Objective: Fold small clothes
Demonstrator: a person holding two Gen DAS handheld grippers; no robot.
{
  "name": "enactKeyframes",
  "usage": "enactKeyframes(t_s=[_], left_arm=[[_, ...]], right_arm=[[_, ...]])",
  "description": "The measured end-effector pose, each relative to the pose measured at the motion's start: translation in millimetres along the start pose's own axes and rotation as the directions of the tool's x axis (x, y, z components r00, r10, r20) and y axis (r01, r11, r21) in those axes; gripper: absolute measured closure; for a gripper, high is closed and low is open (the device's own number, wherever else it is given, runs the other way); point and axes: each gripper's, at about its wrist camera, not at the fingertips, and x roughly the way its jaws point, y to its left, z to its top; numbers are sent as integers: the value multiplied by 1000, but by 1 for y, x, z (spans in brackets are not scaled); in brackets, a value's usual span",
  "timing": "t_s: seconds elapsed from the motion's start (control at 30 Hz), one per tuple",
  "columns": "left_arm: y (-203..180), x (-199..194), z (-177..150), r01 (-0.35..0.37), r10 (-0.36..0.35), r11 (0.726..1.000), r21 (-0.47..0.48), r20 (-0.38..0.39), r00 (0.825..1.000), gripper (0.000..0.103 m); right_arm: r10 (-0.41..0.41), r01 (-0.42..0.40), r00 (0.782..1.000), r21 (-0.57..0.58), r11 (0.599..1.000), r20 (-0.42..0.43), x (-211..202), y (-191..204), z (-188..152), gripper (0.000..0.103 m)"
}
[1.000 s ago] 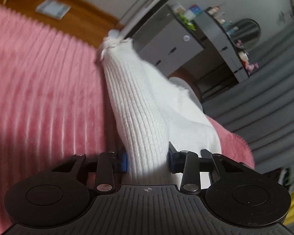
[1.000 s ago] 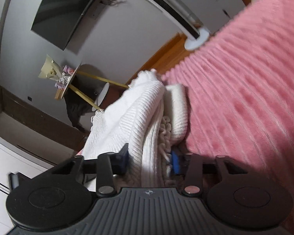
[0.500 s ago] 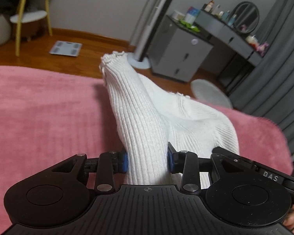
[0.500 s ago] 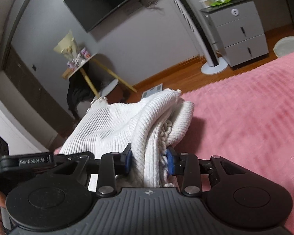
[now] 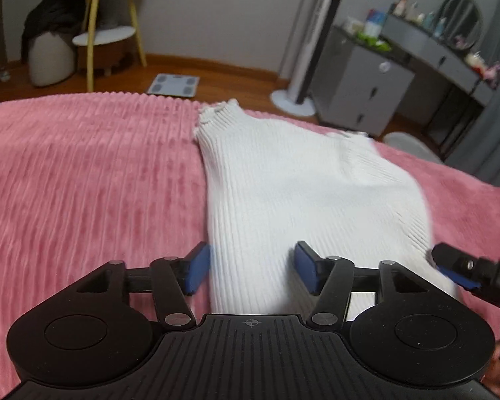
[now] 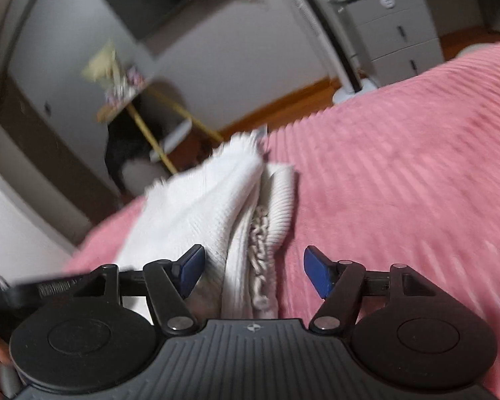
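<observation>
A white ribbed knit garment lies folded on the pink ribbed blanket. Its frilled end points toward the far edge of the bed. My left gripper is open, its blue pads on either side of the garment's near edge. In the right wrist view the same garment shows as stacked layers with a chunky knit trim between them. My right gripper is open around its near right edge, the blanket beside it. The right gripper's tip also shows in the left wrist view, at the right.
Beyond the bed's far edge are a wooden floor with a scale, a yellow-legged side table, a tower fan and a grey drawer unit. A grey curtain hangs at the right.
Both grippers were shut on the garment and holding it up. Now both are open and the garment lies flat on the blanket.
</observation>
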Motion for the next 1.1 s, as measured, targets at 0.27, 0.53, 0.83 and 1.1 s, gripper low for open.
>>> enactKeyframes(t_s=[0.27,0.53,0.83,1.1], left_arm=[[3,-30,-69,19,-19,998,-60,8,1000,21],[21,-43,-84,95,-102,978,-186,-27,994,24],[24,-28,-80,207,-231,909,-363,-21,973,35],[35,-20,-76,123,-151,916,-382,-45,988,89]], right_arm=[[101,-100,995,55,994,-20,-45,6,-30,39],[87,-88,994,-10,996,-63,-59,37,-52,50],[52,-45,996,96,994,-70,-40,22,-63,90],[-113,110,993,-69,992,-31,-49,21,-61,95]])
